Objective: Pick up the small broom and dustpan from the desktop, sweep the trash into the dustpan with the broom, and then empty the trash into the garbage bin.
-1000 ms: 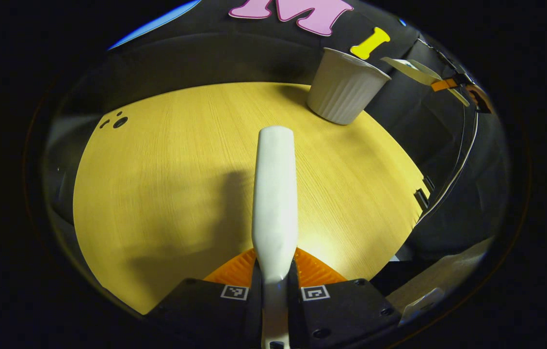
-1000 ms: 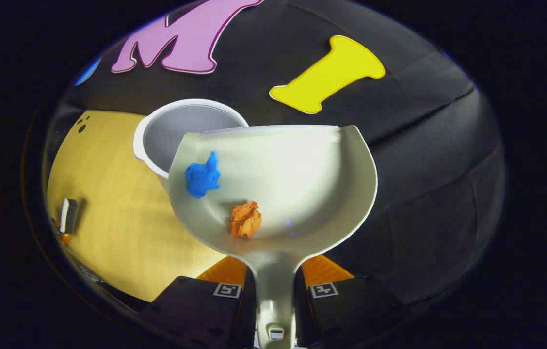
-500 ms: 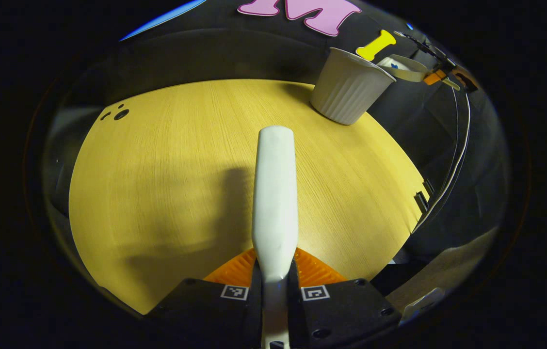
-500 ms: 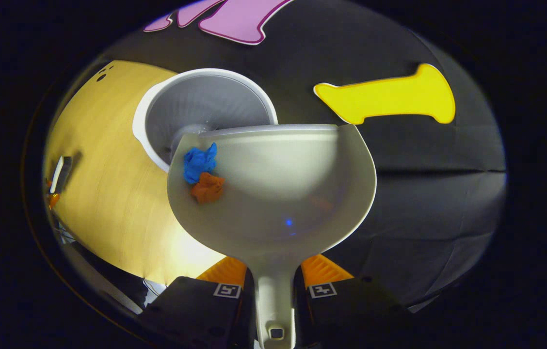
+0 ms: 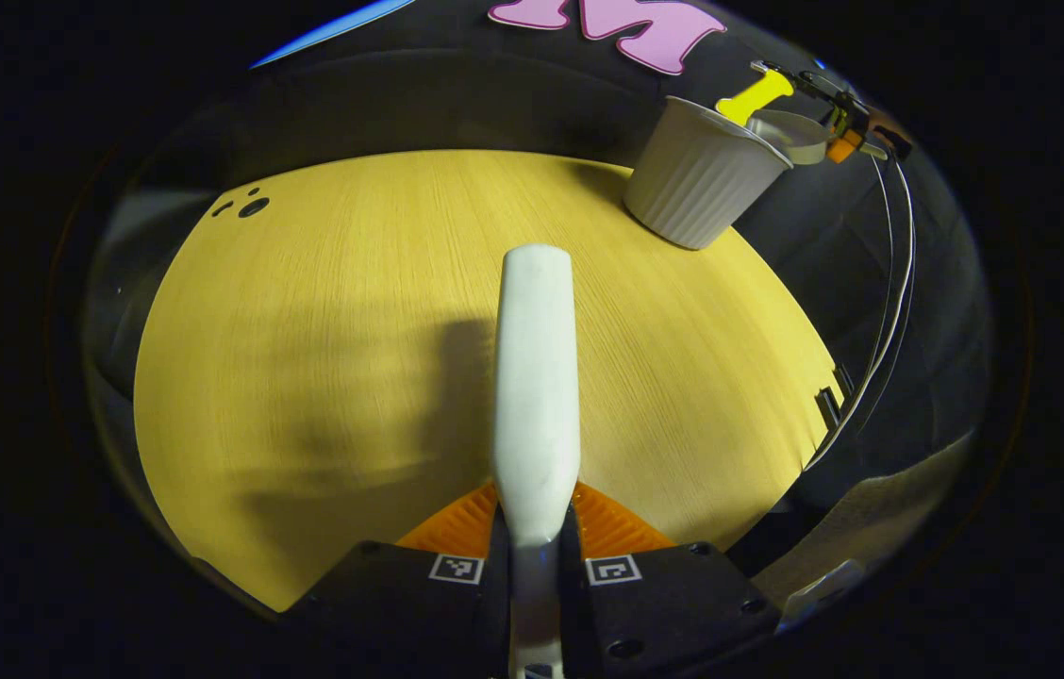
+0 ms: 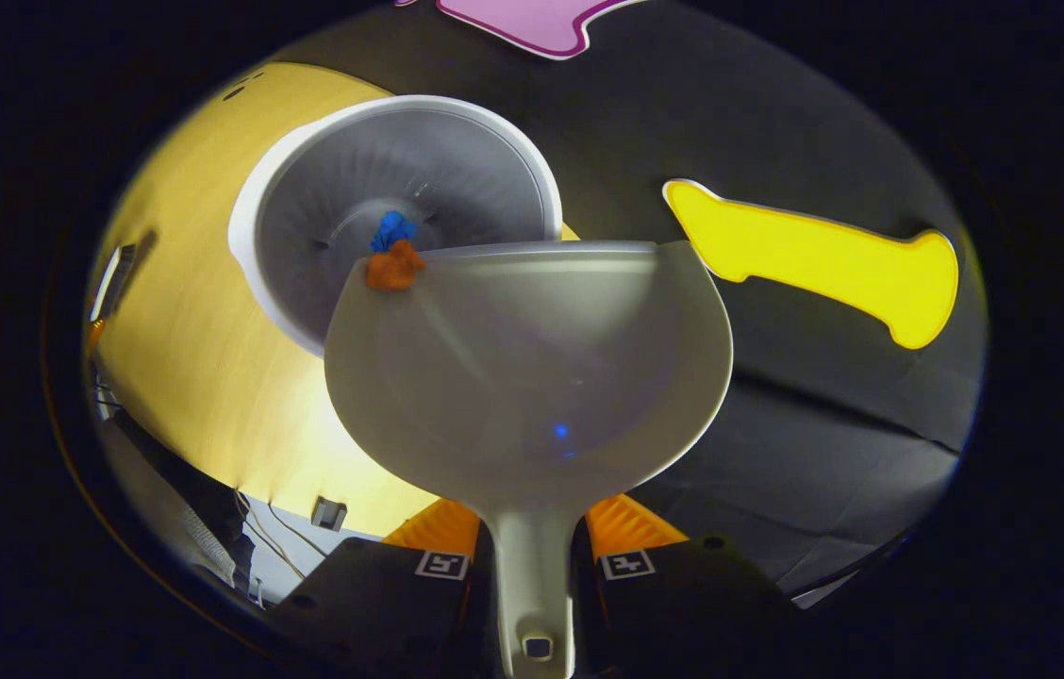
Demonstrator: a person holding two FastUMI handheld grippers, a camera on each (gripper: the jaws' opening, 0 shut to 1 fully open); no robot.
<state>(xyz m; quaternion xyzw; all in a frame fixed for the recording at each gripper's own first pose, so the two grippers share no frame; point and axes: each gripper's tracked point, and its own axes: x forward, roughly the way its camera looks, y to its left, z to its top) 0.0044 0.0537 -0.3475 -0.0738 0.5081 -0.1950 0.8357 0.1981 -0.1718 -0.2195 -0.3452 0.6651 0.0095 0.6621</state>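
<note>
Dustpan [image 6: 532,377]: smooth plastic, soft sheen. 
Broom handle [image 5: 535,377]: smooth, glossy plastic. 
Garbage bin [image 6: 400,207]: matt plastic, ribbed wall [image 5: 697,184]. 
Surface [image 5: 324,330]: pale wood-grain finish, matt. 
Trash: crumpled paper, blue wad [image 6: 391,228] and orange wad [image 6: 392,269]. 
Booth wall [image 6: 777,424]: creased matt cloth.

Since a second ago, the white plastic dustpan [image 6: 532,377] tips further toward the white ribbed garbage bin [image 6: 343,189], whose open mouth now faces the right gripper view more fully. The crumpled blue paper scrap [image 6: 390,229] and crumpled orange paper scrap [image 6: 393,268] have slid from mid-pan together to the dustpan's front lip, at the bin's opening. In the left gripper view, the dustpan [image 5: 791,135] now sits closer over the bin's [image 5: 702,174] rim.
</note>
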